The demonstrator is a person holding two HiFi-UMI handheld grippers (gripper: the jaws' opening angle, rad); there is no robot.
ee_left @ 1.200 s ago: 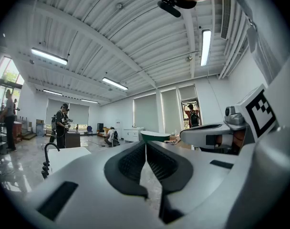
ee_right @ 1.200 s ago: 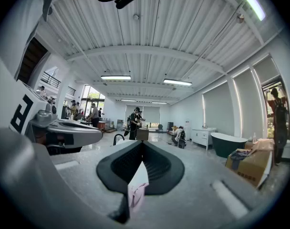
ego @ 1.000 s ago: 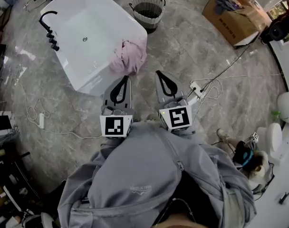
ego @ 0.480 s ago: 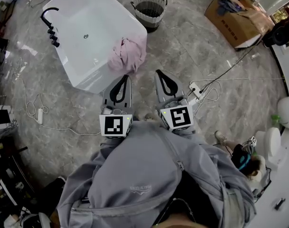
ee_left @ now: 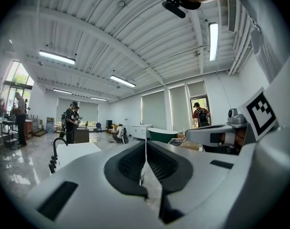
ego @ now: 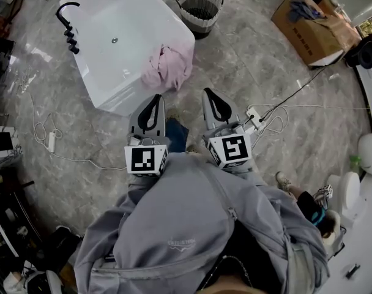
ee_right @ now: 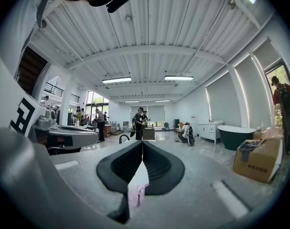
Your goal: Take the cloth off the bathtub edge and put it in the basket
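A pink cloth [ego: 167,66] hangs crumpled over the near right edge of the white bathtub [ego: 122,41]. It shows as a pink patch [ee_right: 135,192] through the gap under the right gripper's jaws. A dark wicker basket [ego: 200,11] stands on the floor beyond the tub's far right corner. My left gripper [ego: 154,98] and right gripper [ego: 208,93] are held side by side just short of the tub, both shut and empty, tips pointing at the cloth. The left gripper [ee_left: 145,144] and right gripper [ee_right: 143,144] show their jaws pressed together.
A black faucet [ego: 68,26] stands at the tub's left rim. An open cardboard box [ego: 314,26] with clothes sits at the back right. A power strip [ego: 256,116] and cables lie on the marble floor to the right. People stand far off in the hall [ee_left: 71,120].
The view has shifted so the tub, cloth and basket sit slightly further right and nearer the grippers. A dark blue shoe now shows between the grippers. Both jaws stay shut.
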